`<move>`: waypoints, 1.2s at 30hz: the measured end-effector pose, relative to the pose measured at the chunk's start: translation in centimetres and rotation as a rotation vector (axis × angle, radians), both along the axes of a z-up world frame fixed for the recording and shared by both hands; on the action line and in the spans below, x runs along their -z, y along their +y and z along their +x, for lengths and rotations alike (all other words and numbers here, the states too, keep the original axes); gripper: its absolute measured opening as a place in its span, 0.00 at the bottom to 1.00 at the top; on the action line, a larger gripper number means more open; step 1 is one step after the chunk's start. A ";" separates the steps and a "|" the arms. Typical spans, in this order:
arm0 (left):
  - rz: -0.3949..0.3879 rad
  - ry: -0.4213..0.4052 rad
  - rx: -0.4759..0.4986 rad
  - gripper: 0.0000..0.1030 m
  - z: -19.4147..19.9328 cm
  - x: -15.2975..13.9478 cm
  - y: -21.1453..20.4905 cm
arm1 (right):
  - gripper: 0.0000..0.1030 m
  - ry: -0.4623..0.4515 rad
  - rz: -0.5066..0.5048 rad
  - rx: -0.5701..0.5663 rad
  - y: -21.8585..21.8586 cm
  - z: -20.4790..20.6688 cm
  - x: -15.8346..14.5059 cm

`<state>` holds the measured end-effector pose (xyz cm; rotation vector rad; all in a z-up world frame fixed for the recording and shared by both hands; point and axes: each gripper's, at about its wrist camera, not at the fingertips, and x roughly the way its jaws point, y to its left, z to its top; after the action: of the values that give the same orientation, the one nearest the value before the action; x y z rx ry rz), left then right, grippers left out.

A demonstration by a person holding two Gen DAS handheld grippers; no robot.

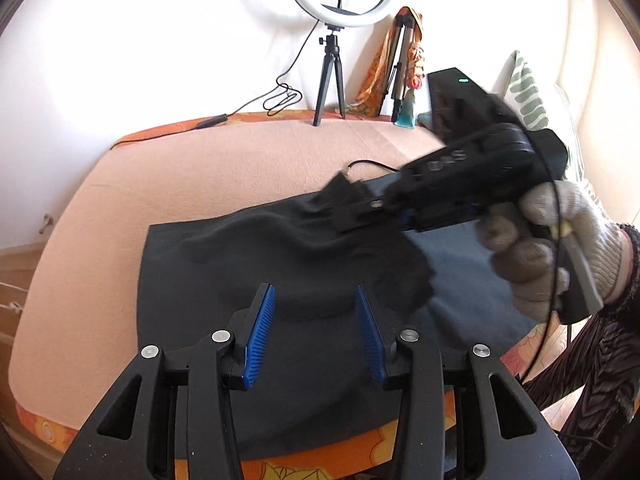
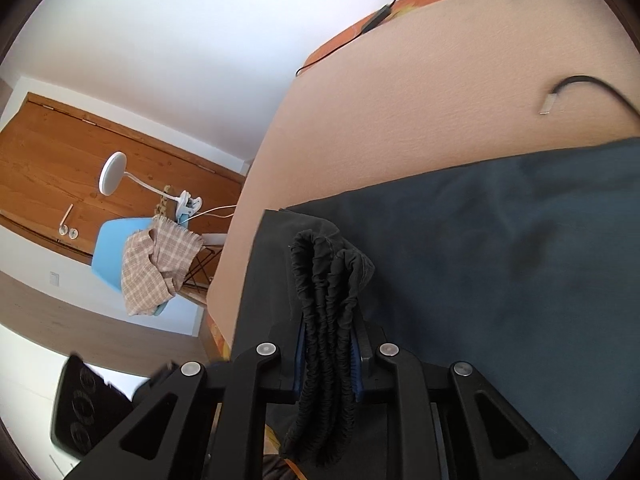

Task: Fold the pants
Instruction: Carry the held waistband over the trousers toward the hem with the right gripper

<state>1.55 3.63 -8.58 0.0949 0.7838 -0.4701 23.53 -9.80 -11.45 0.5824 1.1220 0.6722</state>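
Lying across a peach-coloured bed cover (image 1: 248, 160), the dark pants (image 1: 224, 264) take up the near middle of the bed, with one part of them raised off the surface toward the right. The right gripper (image 2: 327, 354) has its fingers drawn narrow and clamped on a bunched, gathered band of the pants (image 2: 324, 280), which stands up between the blue pads (image 2: 355, 364) and hangs down below them; in the left wrist view this gripper (image 1: 360, 212), held by a gloved hand (image 1: 556, 248), lifts the fabric from the right side. The left gripper (image 1: 315, 336) hovers over the flat part of the pants with its blue pads (image 1: 262, 332) standing apart and nothing between them. A loose black cable (image 2: 588, 84) with a metal plug end lies on the cover just beyond the far edge of the pants. At the back of the bed, against the white wall, a ring light on a small tripod (image 1: 332, 80) stands with its cord trailing left along the orange patterned edge (image 1: 168, 130). Beside it are a folded tripod (image 1: 400, 64) and a small blue figurine (image 1: 406, 112). A patterned pillow (image 1: 524, 92) leans at the far right. Off the bed, a blue chair (image 2: 112, 252) carries a checked cloth (image 2: 156, 264), a white clamp lamp (image 2: 116, 174) stands near it, and a wooden door (image 2: 56, 168) is behind.
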 end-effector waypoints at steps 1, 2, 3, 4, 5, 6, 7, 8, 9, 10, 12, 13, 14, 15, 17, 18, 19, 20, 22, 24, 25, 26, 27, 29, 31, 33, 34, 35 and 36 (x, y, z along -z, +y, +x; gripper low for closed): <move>0.005 0.015 0.008 0.39 0.4 0.4 -0.5 | 0.16 -0.002 -0.003 0.012 -0.9 -0.4 -0.2; 0.006 0.034 0.016 0.39 0.9 0.8 -1.1 | 0.16 -0.005 -0.008 0.026 -1.8 -0.8 -0.3; 0.006 0.064 0.029 0.39 1.4 1.4 -1.9 | 0.16 -0.006 -0.013 0.038 -2.7 -1.1 -0.5; 0.001 0.086 0.044 0.39 1.7 2.0 -2.5 | 0.16 -0.007 -0.020 0.049 -3.7 -1.5 -0.6; 0.001 0.101 0.059 0.39 2.2 2.1 -2.7 | 0.16 -0.009 -0.028 0.064 -4.6 -1.9 -0.8; 0.011 0.113 0.081 0.39 2.3 2.5 -3.8 | 0.16 -0.009 -0.032 0.079 -5.5 -2.3 -0.9; 0.026 0.117 0.102 0.39 2.5 2.8 -5.0 | 0.16 -0.008 -0.032 0.096 -6.4 -2.6 -1.0; 0.041 0.119 0.121 0.39 2.6 3.2 -6.2 | 0.16 -0.010 -0.032 0.112 -7.3 -3.0 -1.1; 0.047 0.123 0.140 0.39 2.8 3.4 -7.4 | 0.16 -0.013 -0.033 0.125 -7.9 -3.3 -1.2; 0.039 0.127 0.159 0.39 3.0 3.4 -8.4 | 0.16 -0.018 -0.036 0.138 -8.7 -3.6 -1.4; 0.025 0.121 0.182 0.39 3.7 2.9 -9.5 | 0.16 -0.033 -0.045 0.155 -9.8 -4.2 -1.7; 0.019 0.110 0.188 0.39 3.7 2.9 -9.9 | 0.16 -0.043 -0.052 0.161 -10.5 -4.6 -1.9; 0.012 0.095 0.192 0.39 3.8 2.5 -10.3 | 0.16 -0.051 -0.060 0.165 -10.8 -4.9 -2.2; 0.004 0.083 0.188 0.39 2.7 2.4 -10.7 | 0.16 -0.060 -0.068 0.168 -11.3 -5.3 -2.4; -0.018 0.061 0.176 0.39 2.3 1.9 -11.1 | 0.16 -0.074 -0.076 0.176 -12.7 -5.9 -2.8; -0.027 0.049 0.167 0.39 2.5 1.6 -11.2 | 0.16 -0.080 -0.075 0.185 -13.4 -6.2 -3.0; -0.029 0.042 0.162 0.39 2.7 1.5 -11.2 | 0.16 -0.083 -0.071 0.195 -14.1 -6.5 -3.2; -0.025 0.038 0.158 0.39 2.9 1.4 -11.3 | 0.16 -0.086 -0.067 0.204 -15.3 -6.8 -3.2; -0.017 0.028 0.144 0.39 2.5 0.8 -11.1 | 0.16 -0.090 -0.068 0.221 -16.4 -7.3 -3.4; -0.028 0.023 0.132 0.41 2.3 0.5 -10.5 | 0.16 -0.090 -0.077 0.232 -17.7 -7.8 -3.5; -0.034 0.023 0.125 0.46 2.5 0.6 -10.2 | 0.16 -0.091 -0.079 0.238 -18.6 -8.1 -3.5; -0.038 0.023 0.113 0.48 2.3 0.6 -9.6 | 0.16 -0.090 -0.081 0.244 -19.2 -8.3 -3.5; -0.042 0.028 0.102 0.48 2.0 0.6 -8.9 | 0.16 -0.088 -0.084 0.253 -19.8 -8.6 -3.6; -0.049 0.053 0.087 0.48 2.1 0.9 -8.1 | 0.16 -0.091 -0.091 0.267 -21.0 -9.0 -3.9; -0.048 0.072 0.074 0.48 2.4 1.3 -7.6 | 0.16 -0.098 -0.098 0.290 -22.1 -9.4 -4.3; -0.046 0.082 0.079 0.48 2.4 1.5 -7.6 | 0.16 -0.104 -0.097 0.310 -23.1 -9.9 -4.8; -0.041 0.080 0.084 0.48 2.4 1.5 -7.7 | 0.16 -0.107 -0.101 0.320 -23.5 -10.1 -4.9; -0.039 0.077 0.089 0.48 2.3 1.5 -7.8 | 0.16 -0.110 -0.107 0.329 -23.9 -10.4 -5.1; -0.038 0.077 0.094 0.48 2.3 1.5 -7.9 | 0.16 -0.112 -0.114 0.339 -24.3 -10.6 -5.2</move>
<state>3.81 -4.30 -10.06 0.0790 0.8480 -0.5802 12.90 -34.11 -6.29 0.6118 0.9220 0.3415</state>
